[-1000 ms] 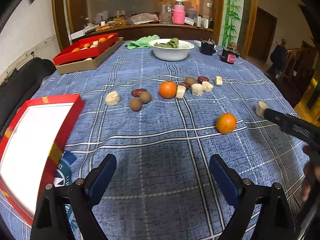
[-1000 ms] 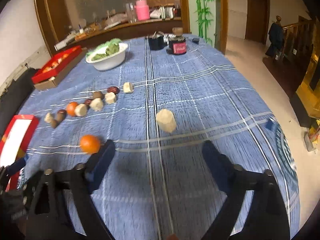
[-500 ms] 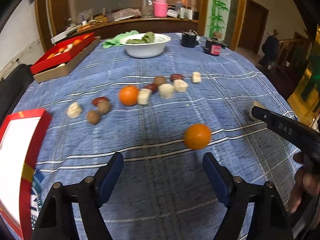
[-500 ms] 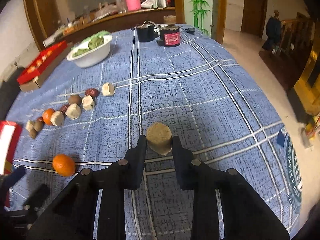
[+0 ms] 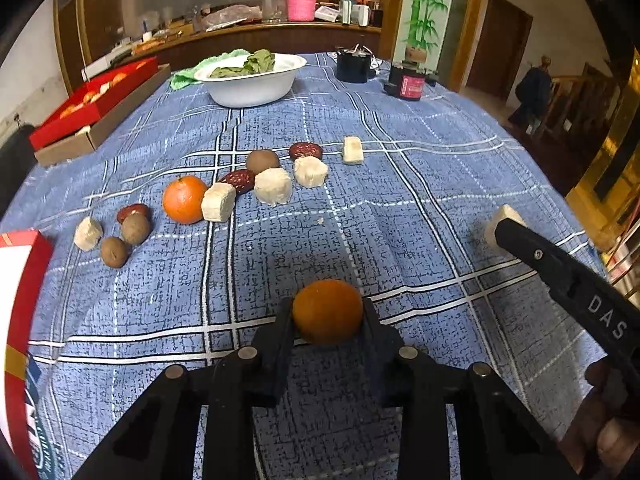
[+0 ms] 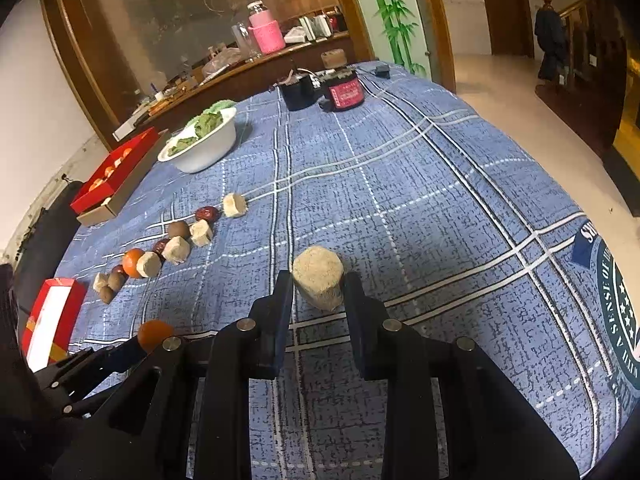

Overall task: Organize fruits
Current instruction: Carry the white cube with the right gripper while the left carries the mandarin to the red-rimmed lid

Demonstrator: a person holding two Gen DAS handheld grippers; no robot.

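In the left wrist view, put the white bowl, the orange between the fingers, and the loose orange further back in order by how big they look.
1. white bowl, largest though farthest.
2. orange between the closing left gripper fingers.
3. loose orange.
The two oranges may really be alike; the near one looks bigger partly from closeness to the camera.

We see a table under a blue plaid cloth [image 5: 420,184] bearing a white bowl [image 5: 252,84], scattered fruits and pale blocks.
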